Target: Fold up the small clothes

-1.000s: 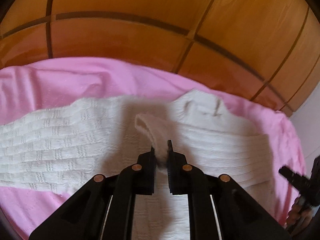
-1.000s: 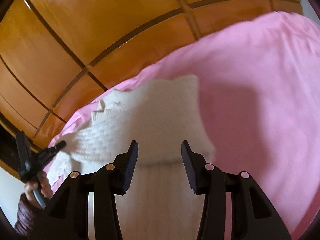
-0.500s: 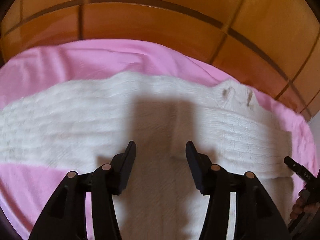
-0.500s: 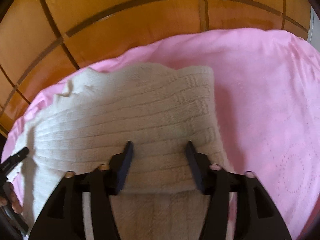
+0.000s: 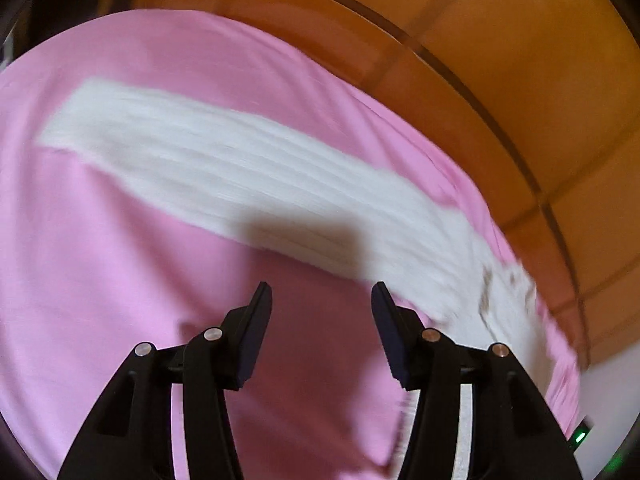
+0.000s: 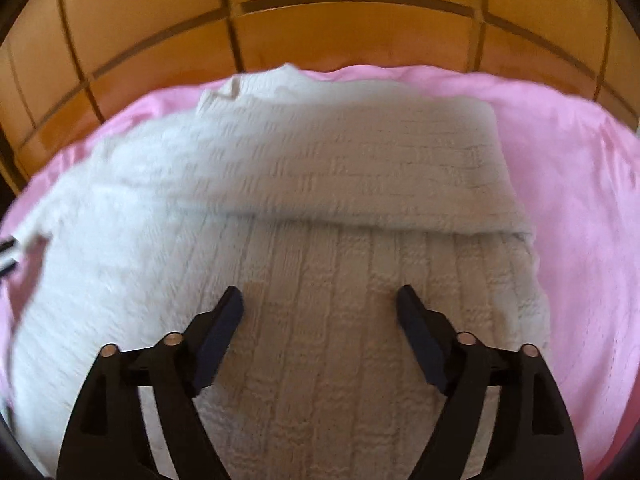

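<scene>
Lying blurred across pink sheet [image 5: 120, 280]: white ribbed knit sweater [image 5: 248, 176], long sleeve running upper left to lower right, left gripper [image 5: 322, 300] hovering spread and empty. Resting on pink sheet before wooden panels [image 6: 360, 40], collar pointing away, sleeve folded crosswise over chest; right gripper [image 6: 320, 300] hanging wide apart above cable-knit body, holding nothing.

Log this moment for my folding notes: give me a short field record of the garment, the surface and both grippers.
garment: white knit sweater, one sleeve stretched out flat
fold: a flap lies across the body in the right wrist view
surface: pink sheet
backdrop: wooden panels
left gripper: open, over the sheet, holding nothing
right gripper: open, above the sweater body
</scene>
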The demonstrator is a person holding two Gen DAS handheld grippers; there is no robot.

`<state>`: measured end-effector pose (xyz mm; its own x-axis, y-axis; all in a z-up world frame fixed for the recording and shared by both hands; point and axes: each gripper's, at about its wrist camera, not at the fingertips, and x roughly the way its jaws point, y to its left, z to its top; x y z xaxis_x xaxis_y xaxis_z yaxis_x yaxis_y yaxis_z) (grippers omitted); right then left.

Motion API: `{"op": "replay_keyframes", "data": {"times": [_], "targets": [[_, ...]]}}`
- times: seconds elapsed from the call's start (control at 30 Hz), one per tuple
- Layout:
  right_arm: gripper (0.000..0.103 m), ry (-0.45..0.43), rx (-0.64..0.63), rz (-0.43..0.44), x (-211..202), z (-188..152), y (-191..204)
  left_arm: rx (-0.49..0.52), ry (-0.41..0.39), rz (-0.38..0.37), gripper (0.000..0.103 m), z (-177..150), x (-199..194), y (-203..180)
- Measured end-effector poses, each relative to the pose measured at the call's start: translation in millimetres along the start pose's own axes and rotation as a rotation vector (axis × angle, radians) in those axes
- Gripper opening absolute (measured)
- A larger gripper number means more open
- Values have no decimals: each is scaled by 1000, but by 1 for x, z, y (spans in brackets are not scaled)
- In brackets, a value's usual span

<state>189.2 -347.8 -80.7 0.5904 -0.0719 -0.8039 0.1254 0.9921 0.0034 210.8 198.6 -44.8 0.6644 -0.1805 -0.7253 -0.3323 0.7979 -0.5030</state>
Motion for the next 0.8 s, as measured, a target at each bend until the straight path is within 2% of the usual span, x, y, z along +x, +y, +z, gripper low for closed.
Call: {"op": "replay_keyframes", "data": {"times": [0.07,0.17,0.27,0.37,0.43,0.57,0.67,0.73,0.8], "targets": [[90,3,-11,-14,2,0,4,-69,-38,37,52,9,-10,29],[97,7,-1,2,7,-1,4,-183,-64,40,52,20,-19,68],[99,8,-5,1,11,-1,6,-330,-106,20,52,30,-26,105],[99,0,-2,5,10,-3,6,-493,-141,-37,52,40,-26,140],[99,-1,-5,0,10,-3,7,-541,-156,-44,51,44,-21,151],[100,-1,-11,-11,11,-4,9,-549,-160,-16,38,59,-4,155],[100,-2,-12,-14,11,-5,10,-536,-149,5,23,72,5,157],[100,-1,-13,-15,11,-5,10,-505,-145,30,6,82,7,151],[100,-1,-15,-16,11,-5,11,-454,-161,30,6,91,3,137]]}}
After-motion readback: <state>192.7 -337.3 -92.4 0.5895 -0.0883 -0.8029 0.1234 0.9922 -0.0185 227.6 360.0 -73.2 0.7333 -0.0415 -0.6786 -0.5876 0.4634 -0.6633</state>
